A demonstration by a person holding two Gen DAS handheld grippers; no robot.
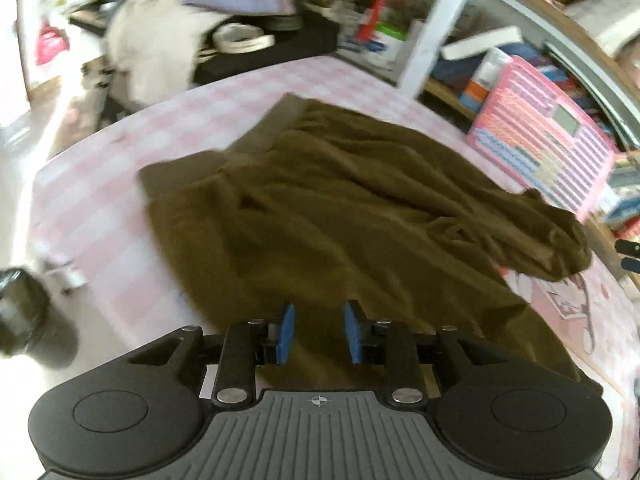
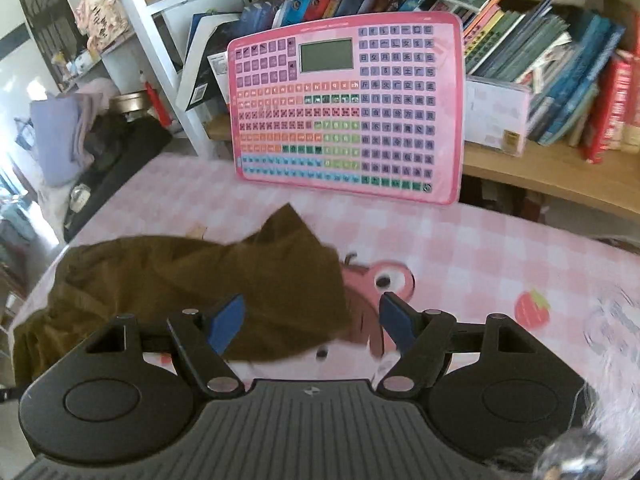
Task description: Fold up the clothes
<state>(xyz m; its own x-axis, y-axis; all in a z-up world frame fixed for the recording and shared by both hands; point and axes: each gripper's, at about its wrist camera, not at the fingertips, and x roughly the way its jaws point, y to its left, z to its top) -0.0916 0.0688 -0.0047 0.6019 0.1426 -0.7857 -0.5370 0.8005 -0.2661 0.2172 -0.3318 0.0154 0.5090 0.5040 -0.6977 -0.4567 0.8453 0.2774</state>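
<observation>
You are working between grabs: the brown garment is lying rumpled on the pink checked bench, with its banded hem at the far side and one bunched end trailing off to the right. Neither tool is gripping it. Your left tool is hanging over the garment's near edge with its blue pads a little apart and nothing pinched between them, so it is released. Your right tool is standing wide open above the garment's right-hand end, also empty.

By my reading you are lining up for the next fold. That is calling for each tool to drop onto a clean edge, the left at the near edge and the right at the bunched end, and to pinch a single layer before you lift and carry it across.

The left view is giving you nearly the whole garment and its wrinkles, plus the far clutter beyond the bench. The right view is showing only the garment's right end, but it alone is revealing the cartoon print on the bench cover, the pink keyboard toy face-on, and the bookshelf behind it.
</observation>
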